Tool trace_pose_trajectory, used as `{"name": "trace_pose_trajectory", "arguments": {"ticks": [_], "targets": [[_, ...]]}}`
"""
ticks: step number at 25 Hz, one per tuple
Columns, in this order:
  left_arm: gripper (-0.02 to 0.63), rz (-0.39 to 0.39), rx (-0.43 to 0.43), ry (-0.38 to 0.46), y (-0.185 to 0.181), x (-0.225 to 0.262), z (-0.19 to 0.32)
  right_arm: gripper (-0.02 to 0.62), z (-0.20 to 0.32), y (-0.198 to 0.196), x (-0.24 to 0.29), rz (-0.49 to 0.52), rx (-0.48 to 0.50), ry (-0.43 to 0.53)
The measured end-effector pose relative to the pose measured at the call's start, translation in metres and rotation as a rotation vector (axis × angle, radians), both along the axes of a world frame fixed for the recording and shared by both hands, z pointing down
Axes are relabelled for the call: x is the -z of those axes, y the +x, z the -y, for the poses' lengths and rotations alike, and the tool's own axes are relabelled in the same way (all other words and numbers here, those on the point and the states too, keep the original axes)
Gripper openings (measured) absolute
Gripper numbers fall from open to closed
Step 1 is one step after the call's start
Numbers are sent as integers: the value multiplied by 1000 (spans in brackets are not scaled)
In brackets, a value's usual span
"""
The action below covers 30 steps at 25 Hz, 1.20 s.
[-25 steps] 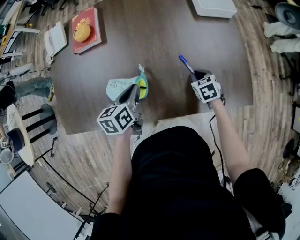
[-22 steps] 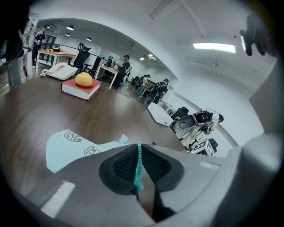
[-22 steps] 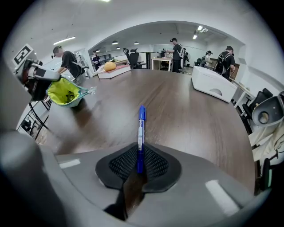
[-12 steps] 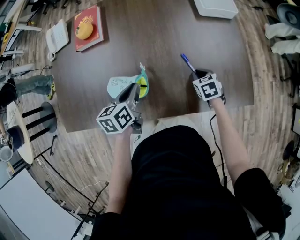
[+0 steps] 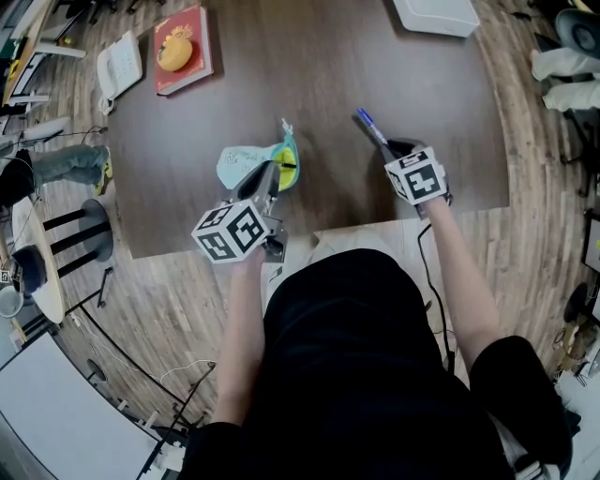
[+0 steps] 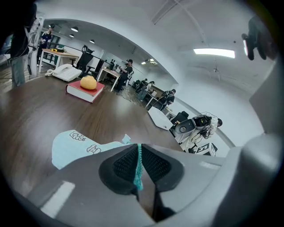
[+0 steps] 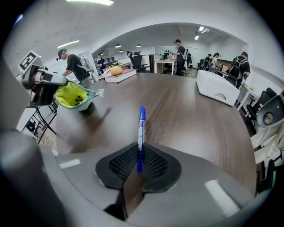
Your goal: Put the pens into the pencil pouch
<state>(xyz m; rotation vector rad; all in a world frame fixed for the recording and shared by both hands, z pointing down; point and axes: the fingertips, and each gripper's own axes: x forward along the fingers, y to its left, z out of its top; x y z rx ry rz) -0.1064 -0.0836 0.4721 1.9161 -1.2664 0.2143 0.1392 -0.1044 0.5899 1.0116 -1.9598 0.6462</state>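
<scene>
Blue pen (image 7: pixel 140 128) sits pinched in the right gripper (image 7: pixel 138 155) while the left gripper (image 6: pixel 138 164) clamps the pouch (image 6: pixel 73 148) rim in its fingers (image 6: pixel 122 165) (mouth gaping), so carrying the pen across probably comes next.

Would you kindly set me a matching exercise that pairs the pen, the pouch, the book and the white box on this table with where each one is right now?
Things:
1. blue pen
2. pencil pouch
3. red book
4. white box

Places:
A. under a round orange thing
B. rim pinched in the left gripper
C. by itself at the far edge of the table
D. clamped in the right gripper

Pairs: 1-D, 2-B, 3-A, 4-C
</scene>
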Motion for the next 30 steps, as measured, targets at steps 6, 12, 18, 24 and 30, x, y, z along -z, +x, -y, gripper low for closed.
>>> {"name": "trace_pose_trajectory", "arguments": {"ticks": [6,12,18,24,30], "targets": [[23,-9,9,11,-5,5,-6,46,-8,-20,23,33,50,14],[23,-15,26,23,-12,3,-13,46,-18,-40,45,64,91,34],[23,-28,28,22,-14,0,-19,47,-36,-66,63,104,172,28],[23,-43,37,25,-17,-3,-24,48,-58,-93,72,124,261,22],[23,-51,47,28,-19,-3,-29,48,-75,-112,73,139,328,7]]}}
